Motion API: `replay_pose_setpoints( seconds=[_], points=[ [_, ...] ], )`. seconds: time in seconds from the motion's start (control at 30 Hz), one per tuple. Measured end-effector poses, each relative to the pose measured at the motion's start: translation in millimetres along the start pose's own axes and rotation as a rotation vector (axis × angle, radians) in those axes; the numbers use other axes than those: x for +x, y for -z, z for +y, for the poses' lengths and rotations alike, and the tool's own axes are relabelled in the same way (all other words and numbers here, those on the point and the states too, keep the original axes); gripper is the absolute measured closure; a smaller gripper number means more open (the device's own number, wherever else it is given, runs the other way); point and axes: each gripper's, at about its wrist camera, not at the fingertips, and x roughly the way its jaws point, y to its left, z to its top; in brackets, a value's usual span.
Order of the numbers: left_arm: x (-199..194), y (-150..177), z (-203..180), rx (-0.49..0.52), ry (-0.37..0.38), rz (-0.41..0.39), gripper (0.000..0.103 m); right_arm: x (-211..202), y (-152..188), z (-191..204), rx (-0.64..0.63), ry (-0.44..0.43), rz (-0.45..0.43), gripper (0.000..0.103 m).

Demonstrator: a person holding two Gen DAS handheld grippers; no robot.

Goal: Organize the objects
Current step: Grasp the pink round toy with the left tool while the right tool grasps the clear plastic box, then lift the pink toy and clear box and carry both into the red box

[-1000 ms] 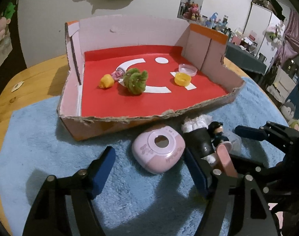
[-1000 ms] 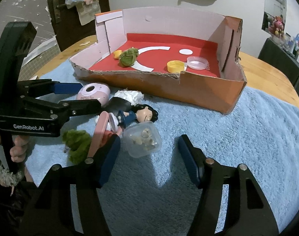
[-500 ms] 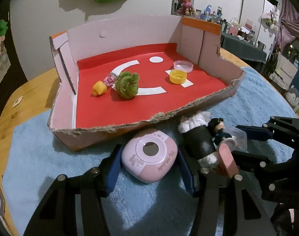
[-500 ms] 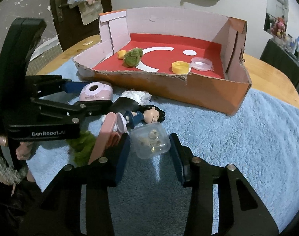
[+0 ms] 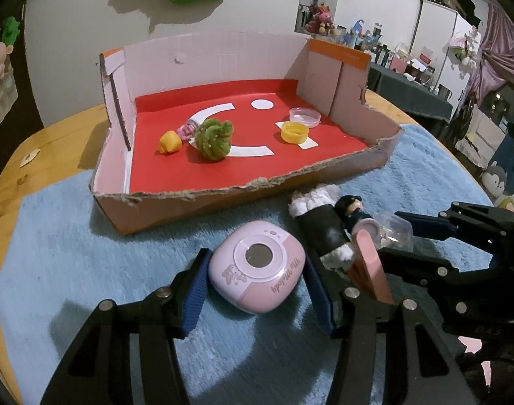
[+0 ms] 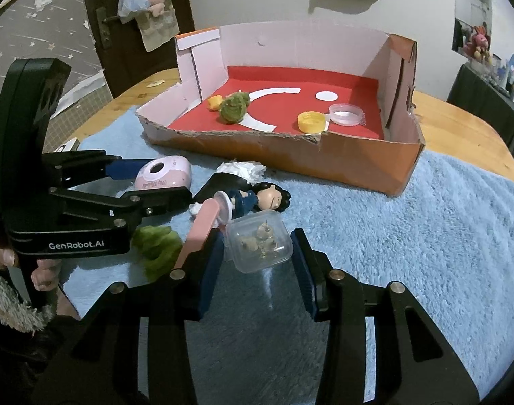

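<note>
My left gripper (image 5: 257, 288) clamps the pink toy camera (image 5: 257, 271), my right gripper (image 6: 258, 263) the clear case (image 6: 260, 244); the cardboard box (image 5: 203, 204) lies straight ahead.

A rounded pink toy camera (image 5: 257, 274) lies lens-up at lower centre of the left wrist view, on the blue towel (image 5: 71, 253). Right of it a dark-haired doll (image 6: 253, 199) lies on its side, and just below that in the right wrist view sits a small clear lidded box (image 6: 259, 245) holding pale trinkets. The torn cardboard tray (image 5: 223, 199) in the upper middle holds a green fuzzy ball (image 5: 213, 139), a yellow cap (image 5: 294, 132) and a clear lid (image 5: 305, 116).
</note>
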Motion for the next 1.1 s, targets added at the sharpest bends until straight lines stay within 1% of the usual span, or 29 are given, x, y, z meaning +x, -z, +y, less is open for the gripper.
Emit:
replay_pose_setpoints(
  seconds=[0.23,0.47,0.77,1.1],
  points=[
    [-6.3,1.7,-4.7,-0.006,0.008,-0.015,0.047,-8.0,-0.2,-0.5,0.015,-0.020,-0.023,0.064],
    [-12.2,-0.3,-8.0,-0.012,-0.007,-0.024,0.047,-20.8,-3.8,-0.7,0.021,-0.040,-0.060,0.064],
    [-24.6,-6.3,-4.2,-0.022,-0.005,-0.055,0.047,-28.5,-11.7,1.2,0.018,-0.053,-0.079,0.064],
    [-33.5,-16.5,-4.8,-0.009,-0.006,-0.082,0.047,-35.3,-20.3,3.4,0.011,-0.066,-0.096,0.064]
  ],
)
